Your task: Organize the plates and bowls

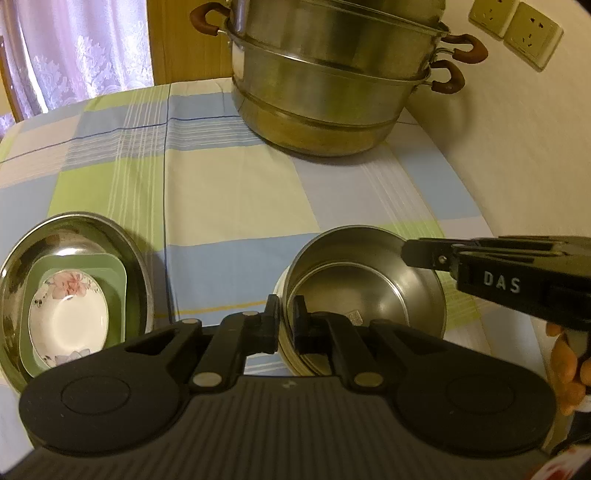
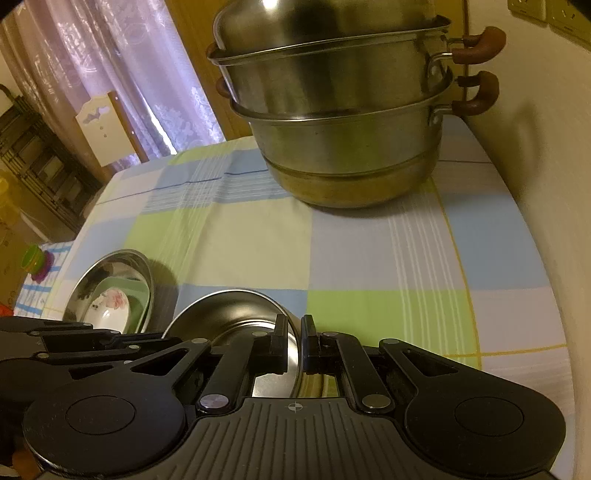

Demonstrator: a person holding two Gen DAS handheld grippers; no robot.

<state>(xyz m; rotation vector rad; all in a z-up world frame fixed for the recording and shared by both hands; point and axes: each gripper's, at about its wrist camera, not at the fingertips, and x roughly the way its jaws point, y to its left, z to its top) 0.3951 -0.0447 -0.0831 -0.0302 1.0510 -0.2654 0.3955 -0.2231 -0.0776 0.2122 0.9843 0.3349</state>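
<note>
- The left gripper (image 1: 286,317) pinches the near rim of a steel bowl (image 1: 369,284); one finger sits outside the wall and the other inside, the jaws drawn narrow on the thin metal.
- The right gripper (image 2: 294,341) clamps the same steel bowl (image 2: 236,314) on its opposite rim, one pad inside and one outside; in the left wrist view its black body, lettered DAS, reaches in from the right edge, a hand (image 1: 569,369) showing beneath it.
- The bowl sits tilted and nested on a white dish (image 1: 282,295), whose edge shows just beside its left wall; whether it rests fully in that dish I cannot tell.
- To the left, apart from the gripped bowl, a large steel basin (image 1: 110,240) holds a green square dish (image 1: 114,269); a floral plate (image 1: 70,314) lies inside the green one.
- All of this stands on a checked tablecloth (image 1: 221,184) of blue, green and cream.
- At the far end, close to the wall, a stacked steel steamer pot (image 1: 332,81) with brown handles stands upright; two wall sockets (image 1: 517,26) sit above it to the right.
</note>
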